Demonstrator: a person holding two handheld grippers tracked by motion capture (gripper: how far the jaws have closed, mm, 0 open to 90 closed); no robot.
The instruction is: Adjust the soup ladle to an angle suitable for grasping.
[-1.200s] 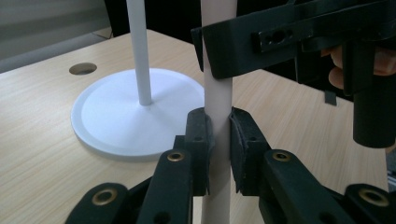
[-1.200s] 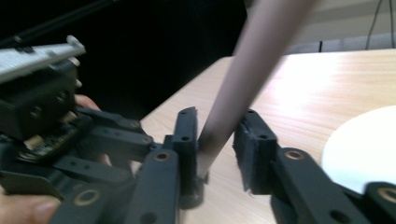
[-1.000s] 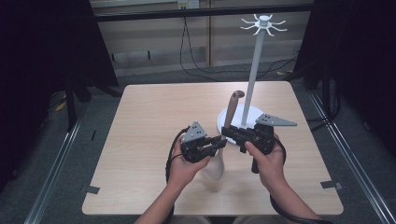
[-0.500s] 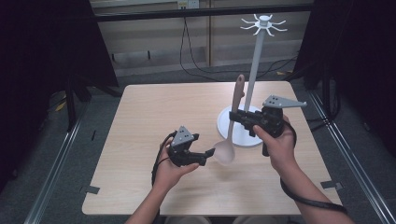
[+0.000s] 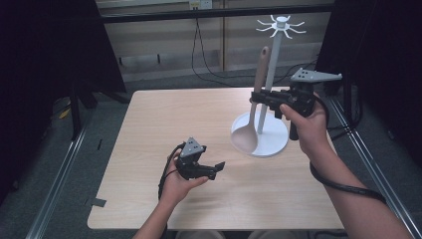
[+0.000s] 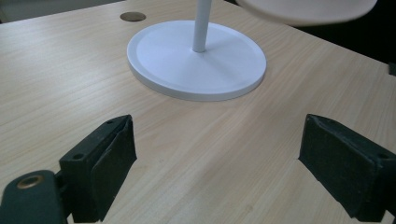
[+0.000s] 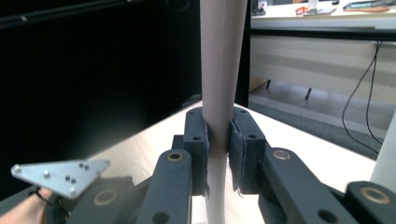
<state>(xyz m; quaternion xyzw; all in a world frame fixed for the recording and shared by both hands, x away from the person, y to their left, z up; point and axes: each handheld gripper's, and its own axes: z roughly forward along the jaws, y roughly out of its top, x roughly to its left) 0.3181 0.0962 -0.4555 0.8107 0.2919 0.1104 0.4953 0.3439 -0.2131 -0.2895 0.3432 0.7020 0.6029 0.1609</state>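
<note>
Two grippers at work — nearest, the left gripper [image 5: 215, 169] hangs just above the table [image 5: 149, 129], jaws spread wide, nothing between them. Farther back, the right gripper [image 5: 256, 98] is clamped on the spoon [image 5: 247, 137] handle — bowl down, over the white stand [image 5: 271, 144] base.

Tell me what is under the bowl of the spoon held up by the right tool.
Under the spoon bowl lies the white stand's round base, on the table. The right tool grips the handle. Whether the bowl touches the base cannot be told; the patch directly beneath is covered.
</note>
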